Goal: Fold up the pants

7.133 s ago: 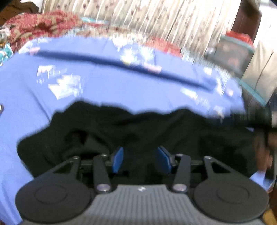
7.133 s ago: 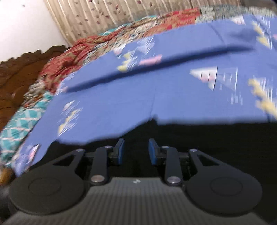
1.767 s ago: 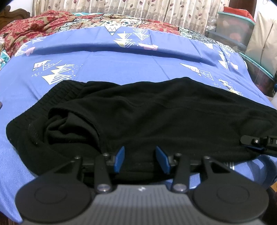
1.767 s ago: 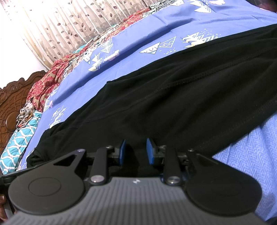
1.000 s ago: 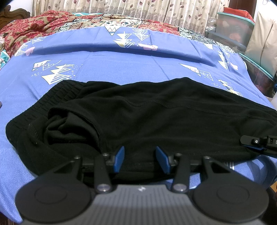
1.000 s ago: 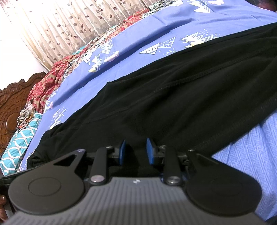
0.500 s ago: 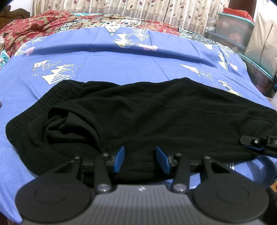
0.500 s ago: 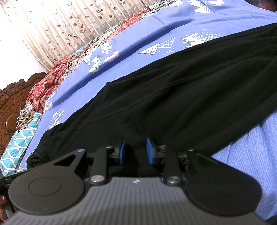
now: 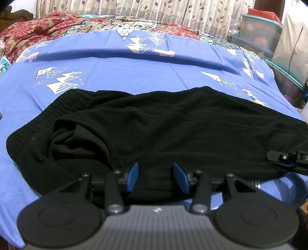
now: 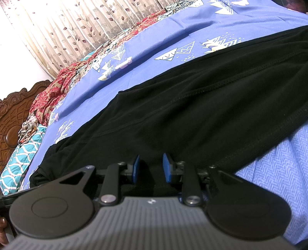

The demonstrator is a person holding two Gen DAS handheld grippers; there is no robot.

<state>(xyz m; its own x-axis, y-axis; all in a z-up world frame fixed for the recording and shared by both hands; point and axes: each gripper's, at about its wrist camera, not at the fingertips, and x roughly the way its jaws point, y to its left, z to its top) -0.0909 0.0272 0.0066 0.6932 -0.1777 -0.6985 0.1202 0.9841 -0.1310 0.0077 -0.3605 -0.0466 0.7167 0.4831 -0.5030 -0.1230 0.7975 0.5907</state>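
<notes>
**A:** While peering along the left tongs (image 9: 155, 170), seeing what?

**B:** Seeing the black pants (image 9: 182, 130) lying spread sideways across the blue bedsheet (image 9: 134, 73). Noticing the ribbed waistband (image 9: 63, 103) sitting at the left end, with loose cloth bunching up just beside it.

**A:** And gripping anything?

**B:** Holding at a middling gap, blue pads (image 9: 132, 176) straddling the near edge of the pants. Seeing dark cloth filling the space between them, yet not managing to tell whether pinching it or merely resting around it.

**A:** Checking the right tongs (image 10: 151, 161) too?

**B:** Standing somewhat narrower, pointing down at the same near edge, further along toward the leg end. Again seeing black cloth between the pads, and again failing to tell whether clamping. Also showing at the right margin of the left view, lying against the edge of the pants.

**A:** Spotting anything around the bed?

**B:** Seeing a red patterned quilt (image 9: 38, 25) lying beyond the bedsheet, a leaf-print curtain (image 9: 154, 9) hanging behind, plastic storage boxes (image 9: 261, 28) stacking up at the far right, and a carved wooden headboard (image 10: 9, 125) standing beside a teal pillow (image 10: 19, 159).
</notes>
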